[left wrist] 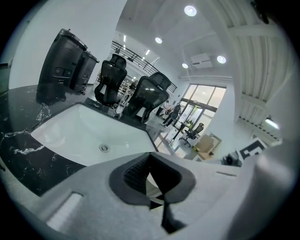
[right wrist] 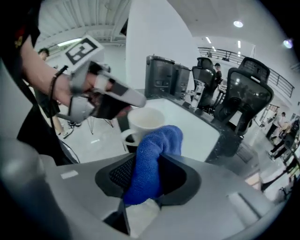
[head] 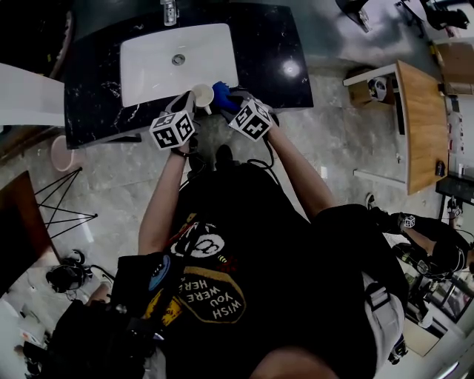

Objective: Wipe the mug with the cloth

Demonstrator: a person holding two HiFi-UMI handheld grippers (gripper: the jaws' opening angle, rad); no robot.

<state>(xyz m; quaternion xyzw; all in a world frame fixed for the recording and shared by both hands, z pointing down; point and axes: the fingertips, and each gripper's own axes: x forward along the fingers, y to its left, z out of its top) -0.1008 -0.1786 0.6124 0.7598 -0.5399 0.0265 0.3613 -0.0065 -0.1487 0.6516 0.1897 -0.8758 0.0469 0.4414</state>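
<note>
In the head view a white mug [head: 202,95] hangs over the front edge of the black counter [head: 274,44], at the tip of my left gripper [head: 191,102]. In the right gripper view that left gripper [right wrist: 133,101] is clamped on the mug [right wrist: 146,121] at its rim, with the handle turned toward me. Only a thin white sliver shows between the pads of the left gripper [left wrist: 152,178] in its own view. My right gripper [right wrist: 149,176] is shut on a blue cloth [right wrist: 154,159], whose folded end touches the mug's side. From above, the cloth [head: 221,94] sits just right of the mug, by the right gripper [head: 231,100].
A white basin [head: 159,63] with a faucet [head: 169,11] is set into the counter just beyond the grippers. Black office chairs [left wrist: 145,98] and tall black bins [left wrist: 61,65] stand behind it. A wooden table [head: 418,126] and another person [head: 429,237] are on the right.
</note>
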